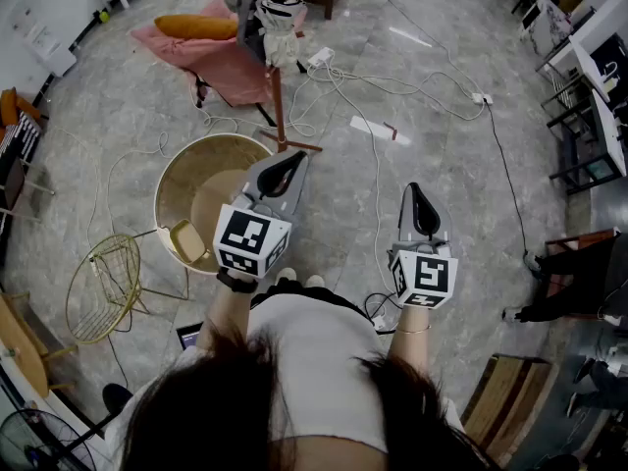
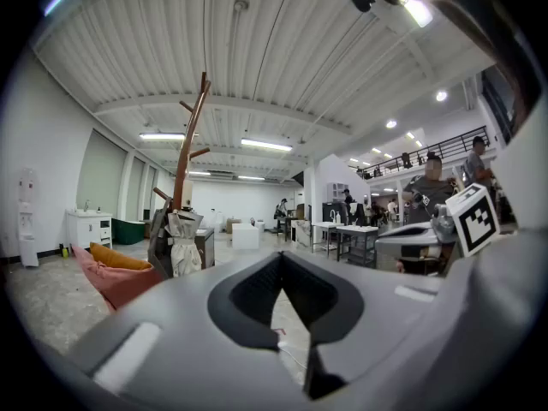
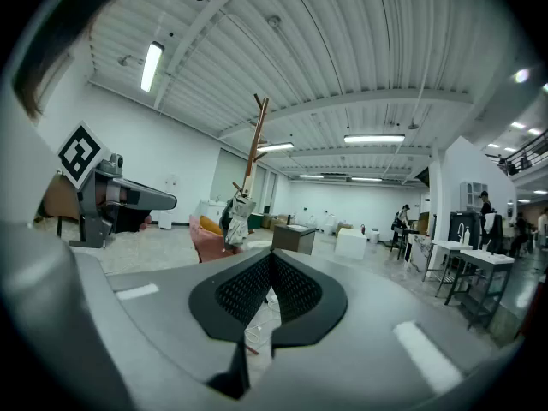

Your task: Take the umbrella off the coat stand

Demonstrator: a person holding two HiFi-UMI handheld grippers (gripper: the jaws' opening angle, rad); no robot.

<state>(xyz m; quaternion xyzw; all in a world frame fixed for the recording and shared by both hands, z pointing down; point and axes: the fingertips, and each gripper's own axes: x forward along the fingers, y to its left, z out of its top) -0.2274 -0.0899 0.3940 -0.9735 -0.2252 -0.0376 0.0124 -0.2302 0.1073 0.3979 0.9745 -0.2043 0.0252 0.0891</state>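
Both claws narrow, tips together, nothing held: left claw, right claw. Umbrella hangs on the stand, long axis vertical, ahead and well apart. Left claw is nearer; I judge it should lead.

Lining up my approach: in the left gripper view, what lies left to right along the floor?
Tall white water dispenser → orange cushion on pink beanbag → brown wooden coat stand holding the beige folded umbrella → white-topped metal tables.
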